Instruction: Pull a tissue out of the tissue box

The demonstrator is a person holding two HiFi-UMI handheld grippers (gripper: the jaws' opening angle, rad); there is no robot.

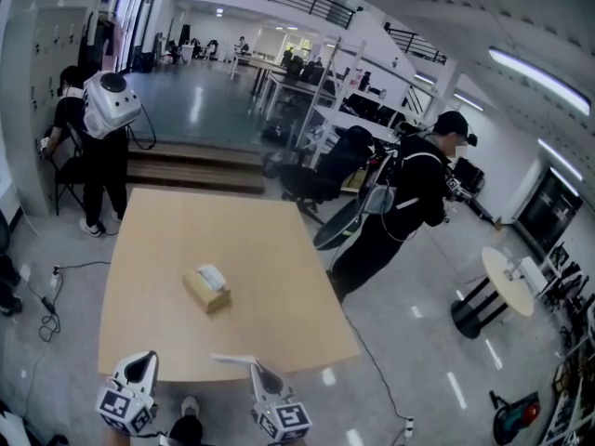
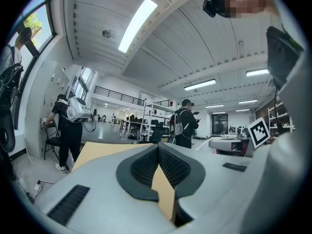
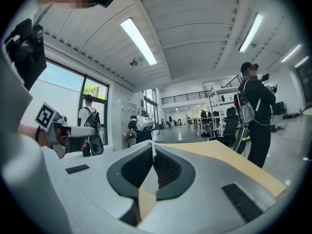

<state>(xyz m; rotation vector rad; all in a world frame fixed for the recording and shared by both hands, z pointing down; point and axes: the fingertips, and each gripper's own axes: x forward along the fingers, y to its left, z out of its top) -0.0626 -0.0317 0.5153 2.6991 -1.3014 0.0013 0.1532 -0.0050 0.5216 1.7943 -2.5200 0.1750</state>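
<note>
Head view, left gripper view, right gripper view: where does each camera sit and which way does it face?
Head view: head-mounted, looking steeply down onto the table and tissue box; left tool and right tool show at the bottom.
Left gripper view: rides the left tool, looking level across the table; its shut jaws fill the foreground.
Right gripper view: rides the right tool, also level; its jaws apparently pinch a tissue.
Shared: the table and the person in the black cap.

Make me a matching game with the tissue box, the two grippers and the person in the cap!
Things:
1. tissue box
2. left gripper
3. right gripper
4. person in the cap

Places or states:
A. shut on a tissue
B. standing on the floor, right of the table
C. shut, with nothing in it
D. near the middle of the table

Pairs: 1-D, 2-C, 3-A, 4-B
</note>
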